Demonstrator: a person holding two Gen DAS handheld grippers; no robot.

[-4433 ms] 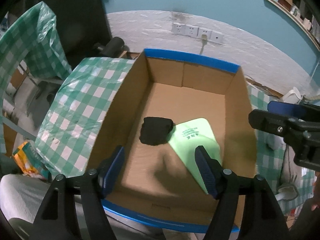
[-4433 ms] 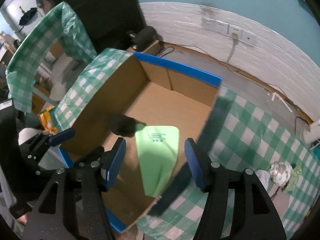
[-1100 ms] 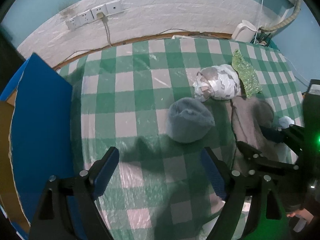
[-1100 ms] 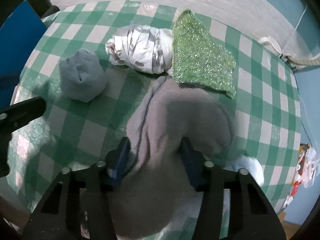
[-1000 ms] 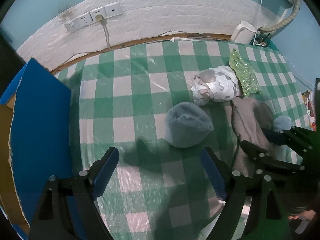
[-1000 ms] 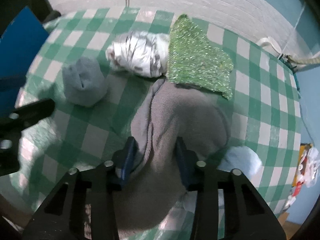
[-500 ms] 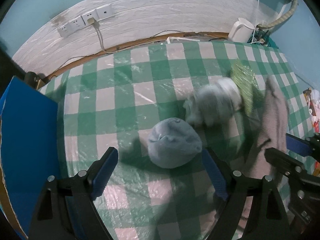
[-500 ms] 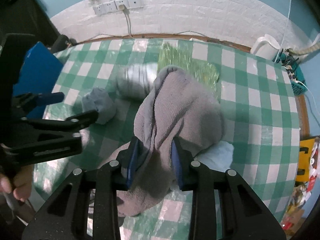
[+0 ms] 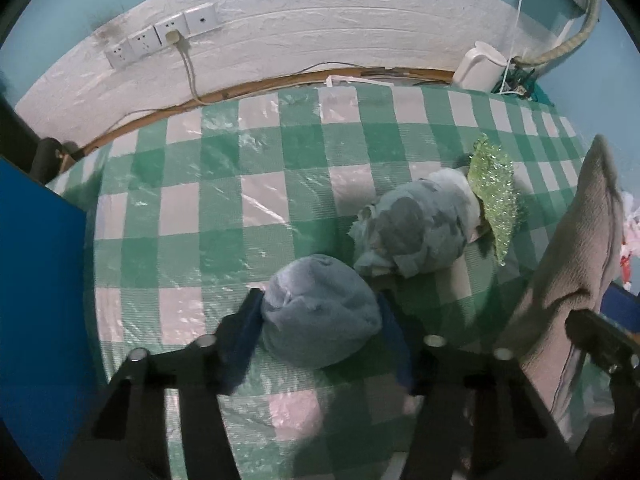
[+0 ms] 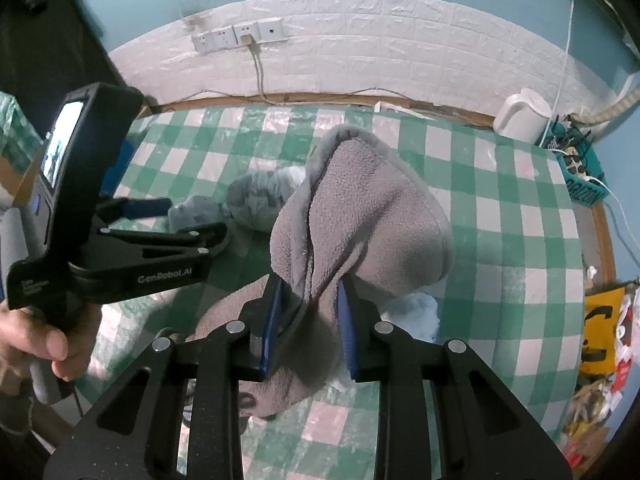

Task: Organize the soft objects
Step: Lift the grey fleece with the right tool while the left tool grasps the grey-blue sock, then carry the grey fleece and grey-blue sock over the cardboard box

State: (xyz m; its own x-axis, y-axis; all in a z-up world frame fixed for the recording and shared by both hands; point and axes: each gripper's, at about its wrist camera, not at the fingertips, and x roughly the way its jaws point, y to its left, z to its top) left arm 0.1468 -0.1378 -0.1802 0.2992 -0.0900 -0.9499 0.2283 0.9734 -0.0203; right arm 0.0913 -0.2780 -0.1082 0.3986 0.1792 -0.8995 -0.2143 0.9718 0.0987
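Observation:
My left gripper (image 9: 320, 336) has its blue fingers on both sides of a round blue-grey soft bundle (image 9: 320, 312) that lies on the green checked table (image 9: 200, 208); the fingers touch its sides. My right gripper (image 10: 310, 316) is shut on a grey fleece cloth (image 10: 360, 224) and holds it lifted above the table; the cloth also shows in the left wrist view (image 9: 576, 256). A grey-white patterned cloth bundle (image 9: 416, 232) and a glittery green cloth (image 9: 496, 196) lie just beyond the blue-grey bundle.
The blue-edged cardboard box (image 9: 36, 280) stands at the left. A white soft item (image 10: 416, 312) lies under the lifted fleece. A white kettle (image 9: 480, 66) and cables sit at the table's far right. A wall with sockets (image 9: 160, 40) runs behind.
My left gripper has moved forward and narrowed around the blue-grey bundle. My right gripper has raised the grey fleece cloth off the table.

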